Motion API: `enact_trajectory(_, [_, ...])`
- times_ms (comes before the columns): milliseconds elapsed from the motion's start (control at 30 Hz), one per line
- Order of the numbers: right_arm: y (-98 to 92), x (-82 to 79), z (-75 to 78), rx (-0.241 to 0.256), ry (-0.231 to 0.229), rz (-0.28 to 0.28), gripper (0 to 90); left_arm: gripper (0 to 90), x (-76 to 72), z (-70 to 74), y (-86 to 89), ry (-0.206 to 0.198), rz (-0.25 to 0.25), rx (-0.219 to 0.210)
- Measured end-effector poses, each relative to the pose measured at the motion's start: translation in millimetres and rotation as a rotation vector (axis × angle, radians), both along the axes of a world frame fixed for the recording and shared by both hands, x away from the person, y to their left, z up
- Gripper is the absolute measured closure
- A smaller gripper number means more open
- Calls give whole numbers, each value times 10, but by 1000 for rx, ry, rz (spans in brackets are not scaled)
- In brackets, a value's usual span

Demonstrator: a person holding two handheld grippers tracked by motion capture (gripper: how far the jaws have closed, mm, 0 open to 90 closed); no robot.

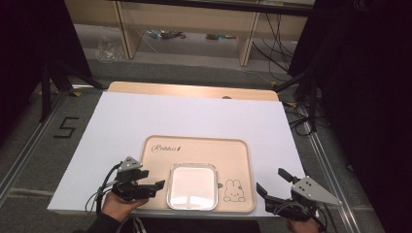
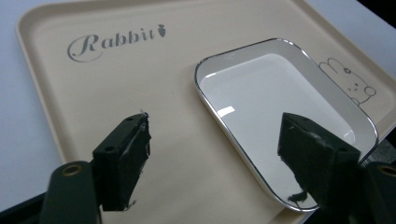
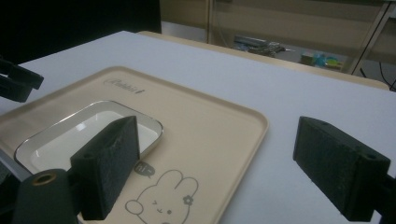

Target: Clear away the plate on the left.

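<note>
A beige tray (image 1: 194,147) printed with "Rabbit" and a rabbit drawing lies near the front of the white table top. On it sits an empty white rectangular plate (image 1: 192,186) with a silver rim. My left gripper (image 1: 154,178) is open at the tray's front left, its jaws pointing at the plate's left edge. In the left gripper view the open gripper (image 2: 215,126) straddles the plate's (image 2: 275,98) near rim above the tray (image 2: 116,79). My right gripper (image 1: 271,181) is open just right of the tray. Its own view shows the gripper (image 3: 219,140) open, with tray (image 3: 210,135) and plate (image 3: 84,135) beyond.
A white board (image 1: 194,116) covers a wooden table (image 1: 194,90). A black "5" (image 1: 65,127) is taped on the floor at the left. Wooden shelving (image 1: 194,24), cables and black stands lie beyond the table. The left gripper's jaw tip (image 3: 16,81) shows at the right gripper view's left edge.
</note>
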State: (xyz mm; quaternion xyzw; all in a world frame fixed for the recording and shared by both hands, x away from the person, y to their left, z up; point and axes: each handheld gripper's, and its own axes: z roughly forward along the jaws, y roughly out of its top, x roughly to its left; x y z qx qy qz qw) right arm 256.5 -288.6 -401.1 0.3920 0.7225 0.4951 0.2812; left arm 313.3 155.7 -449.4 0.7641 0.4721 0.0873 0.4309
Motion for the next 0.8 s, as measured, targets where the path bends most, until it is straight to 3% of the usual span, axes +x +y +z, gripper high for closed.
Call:
enact_trajectory(167, [0,1,1,0,5,1,152,170,-6,37,92,-24,21,-8])
enact_trajectory(200, [-1,0,0,-2,3,2,152,161,-12,40,86,-31,40,-29])
enact_trajectory(267, [-1,1,-1,1,0,-1,153,152,-22,58,125,-43,37,-7])
enact_trajectory(333, [0,0,0,-2,3,2,153,152,-39,66,134,-56,62,-30])
enact_trajectory(800, [2,1,-1,1,2,1,153,152,-127,122,287,-127,69,-45])
